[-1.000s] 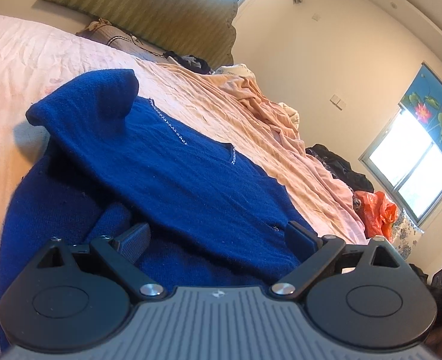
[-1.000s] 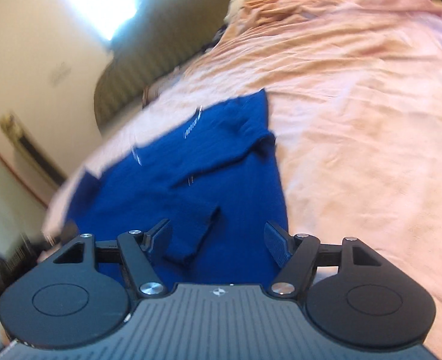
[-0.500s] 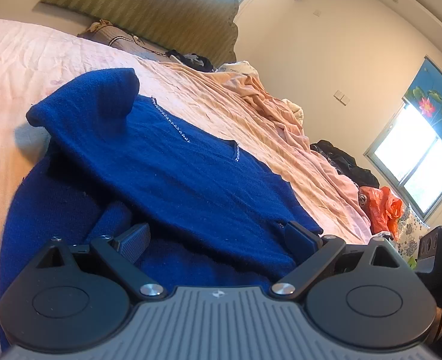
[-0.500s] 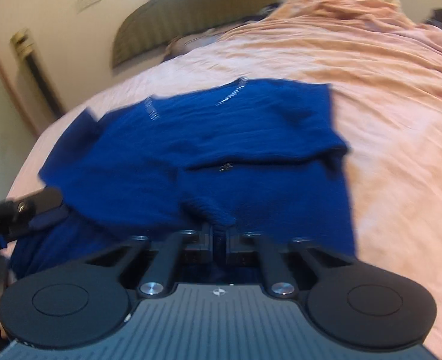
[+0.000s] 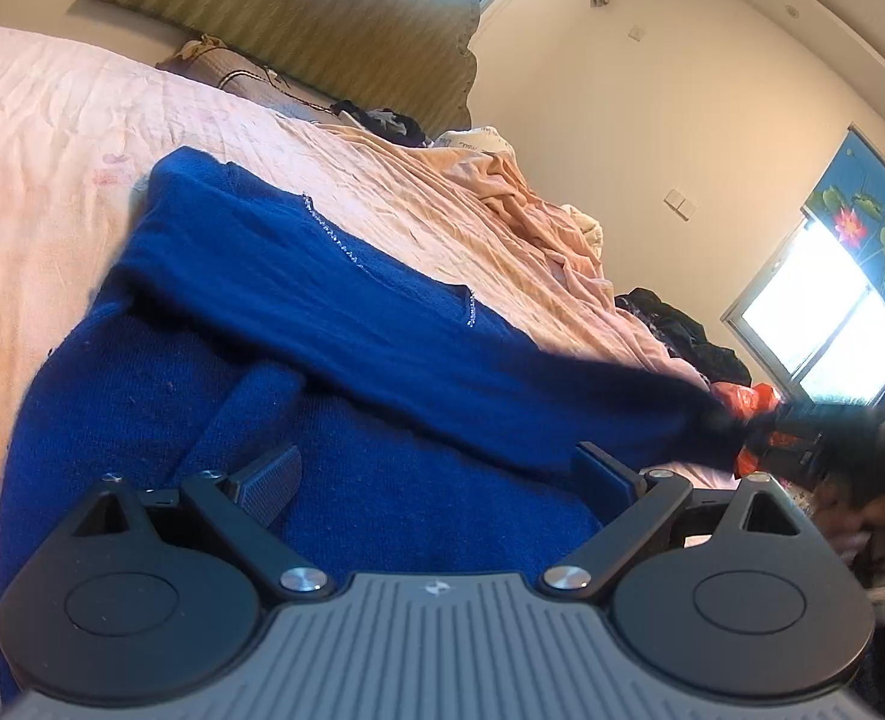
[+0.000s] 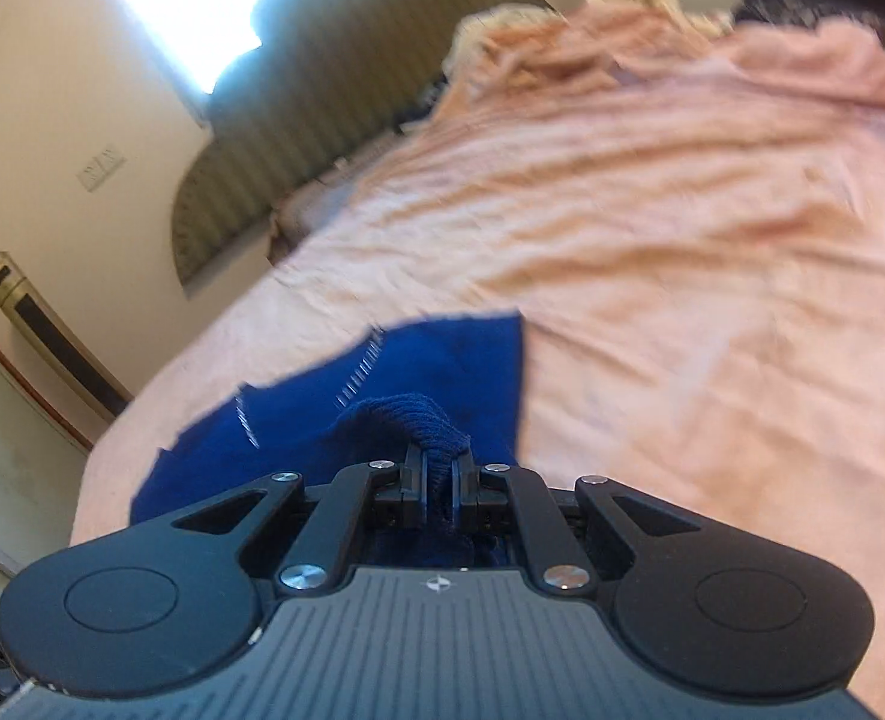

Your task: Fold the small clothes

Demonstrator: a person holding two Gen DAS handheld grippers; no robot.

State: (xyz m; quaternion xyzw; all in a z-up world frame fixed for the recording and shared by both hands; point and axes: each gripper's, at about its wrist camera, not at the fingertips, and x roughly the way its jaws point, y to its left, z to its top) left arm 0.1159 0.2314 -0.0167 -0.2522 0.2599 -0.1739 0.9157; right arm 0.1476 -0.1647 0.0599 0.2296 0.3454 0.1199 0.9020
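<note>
- While a bunched knit edge is clamped between the closed fingers of the right claw (image 6: pixel 439 480), a fold is judged to be under way.
- Next, that edge would need carrying across the garment and laying flat.
- Resting low over the cloth, the left claw (image 5: pixel 436 474) is spread wide, with nothing held.
- Spread on the pink bedsheet (image 5: pixel 40 138), the dark blue knit sweater (image 5: pixel 334 324) is seen partly doubled, with small pale stitching along its far edge.
- Beyond it, a padded headboard (image 5: pixel 334 18) is visible.
</note>
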